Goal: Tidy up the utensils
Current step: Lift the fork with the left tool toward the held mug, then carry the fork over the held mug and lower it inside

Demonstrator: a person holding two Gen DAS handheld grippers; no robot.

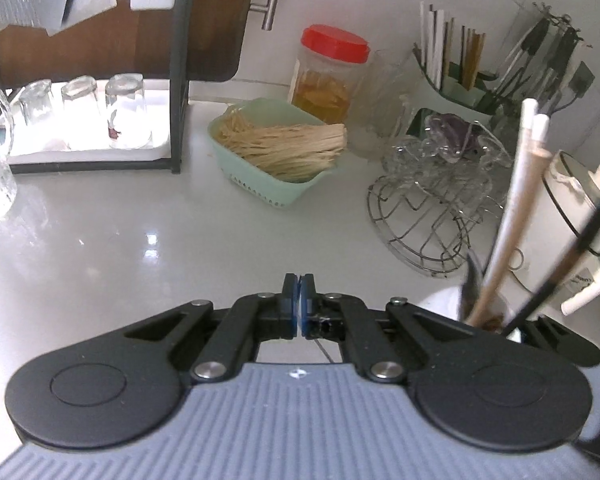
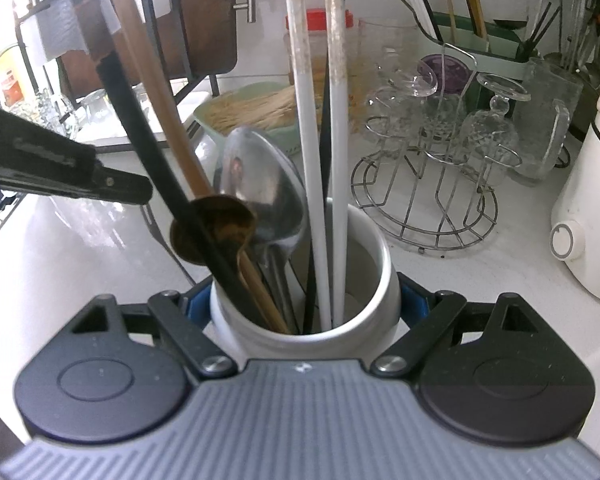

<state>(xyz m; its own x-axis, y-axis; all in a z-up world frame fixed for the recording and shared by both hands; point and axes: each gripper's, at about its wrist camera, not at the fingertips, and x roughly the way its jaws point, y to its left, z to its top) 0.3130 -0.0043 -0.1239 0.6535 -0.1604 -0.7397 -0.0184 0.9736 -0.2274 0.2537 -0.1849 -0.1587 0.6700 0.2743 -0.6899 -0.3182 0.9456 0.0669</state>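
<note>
Two grippers at work: right gripper (image 2: 305,304) jaws clamp the white utensil holder (image 2: 374,280); left gripper (image 1: 299,300) jaws are together, empty. Tall chopsticks (image 2: 338,160) could topple the holder if it tilts.

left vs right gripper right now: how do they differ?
The left gripper is shut with nothing between its fingers; the right gripper is clamped on the white ceramic utensil holder. Left hangs above the white countertop; right sits around the holder's sides. Both have blue-padded fingers.

Black linkage arms, silver screws, ribbed grey housing – blue pads (image 1: 290,304)
</note>
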